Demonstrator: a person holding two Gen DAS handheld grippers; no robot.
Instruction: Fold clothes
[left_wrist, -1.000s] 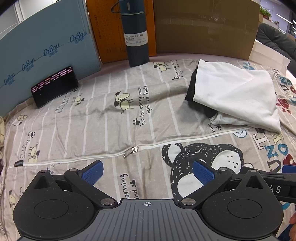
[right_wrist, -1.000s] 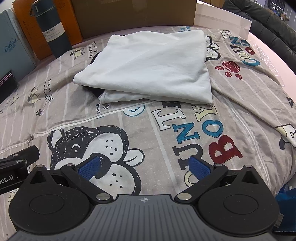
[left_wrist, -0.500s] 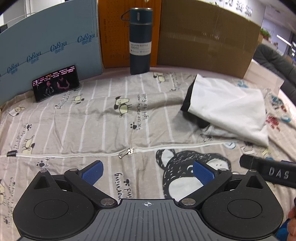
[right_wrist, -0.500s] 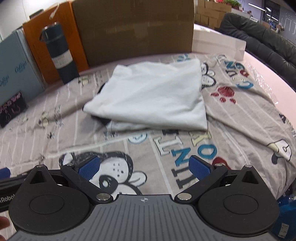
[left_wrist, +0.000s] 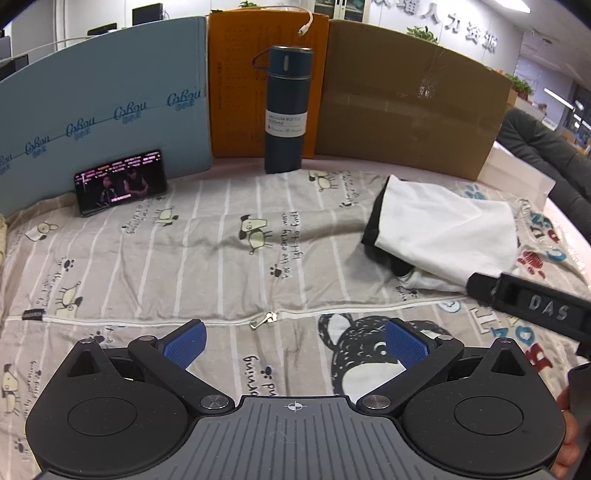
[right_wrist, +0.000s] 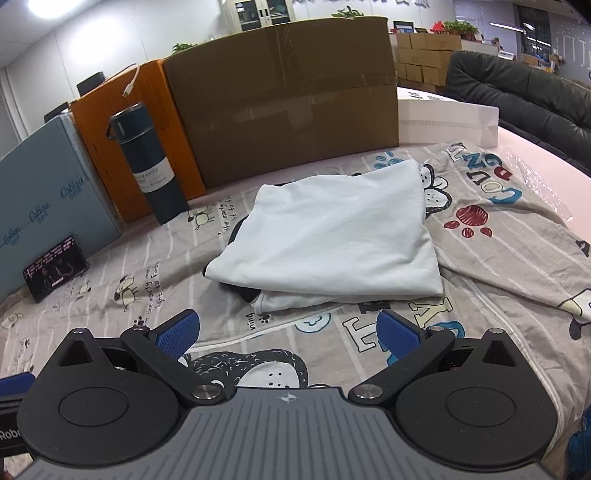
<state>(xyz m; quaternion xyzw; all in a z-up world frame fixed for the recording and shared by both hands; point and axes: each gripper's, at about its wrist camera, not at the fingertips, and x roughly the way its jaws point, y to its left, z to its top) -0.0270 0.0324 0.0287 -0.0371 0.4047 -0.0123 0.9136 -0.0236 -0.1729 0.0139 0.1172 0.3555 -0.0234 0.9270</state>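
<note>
Withdrawing upward, both the left tool (left_wrist: 294, 341) and right tool (right_wrist: 287, 328) are wide open and empty; folded white garment (right_wrist: 332, 236) at twelve o'clock appears finished.

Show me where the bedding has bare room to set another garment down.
Free: the striped patch between the phone, bottle and folded white shirt, down to the zipper. Crowded: the right side, under the shirt, and the back along the boxes.

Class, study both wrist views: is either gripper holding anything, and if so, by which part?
Nothing is held. The left gripper and right gripper are both open, apart from the folded white garment.
</note>
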